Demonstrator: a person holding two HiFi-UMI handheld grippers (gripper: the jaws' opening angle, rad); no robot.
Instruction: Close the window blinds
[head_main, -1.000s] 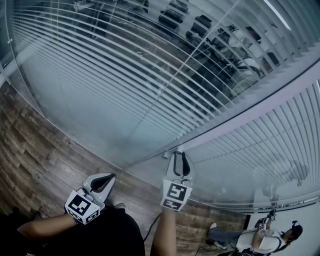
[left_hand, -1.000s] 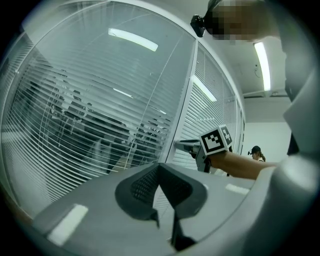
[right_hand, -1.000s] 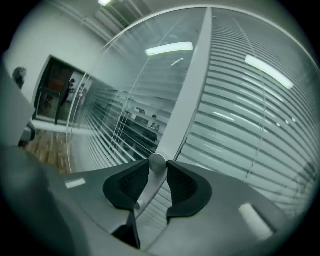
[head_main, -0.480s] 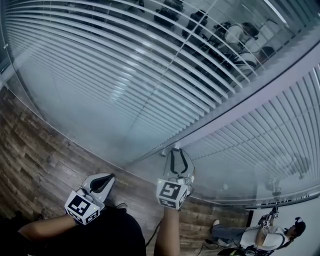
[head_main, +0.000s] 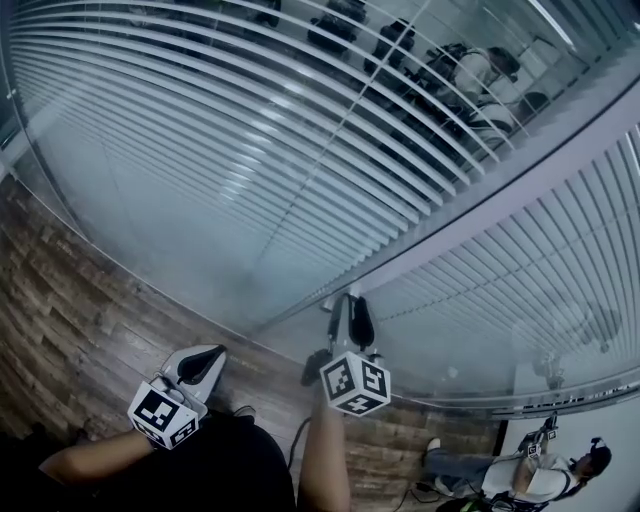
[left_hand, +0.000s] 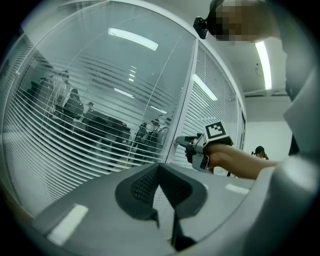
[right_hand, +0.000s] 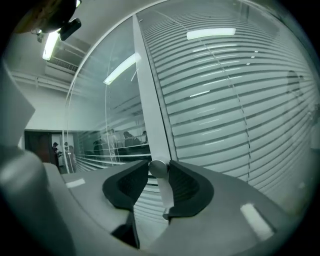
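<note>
Between the right gripper's (right_hand: 159, 166) jaws sits the knob (right_hand: 158, 169), on the post (right_hand: 146, 100) dividing the panes. The jaws have just been opening and stand partway apart, yet both pads look to touch it lightly. The blinds (right_hand: 225, 100) to their right look nearly shut; those to the left show people through. This is likely the let-go between knob twists. Next calls for resetting the wrist, re-clamping and twisting again. The left gripper (left_hand: 160, 167), tips together and empty, hangs well left.
</note>
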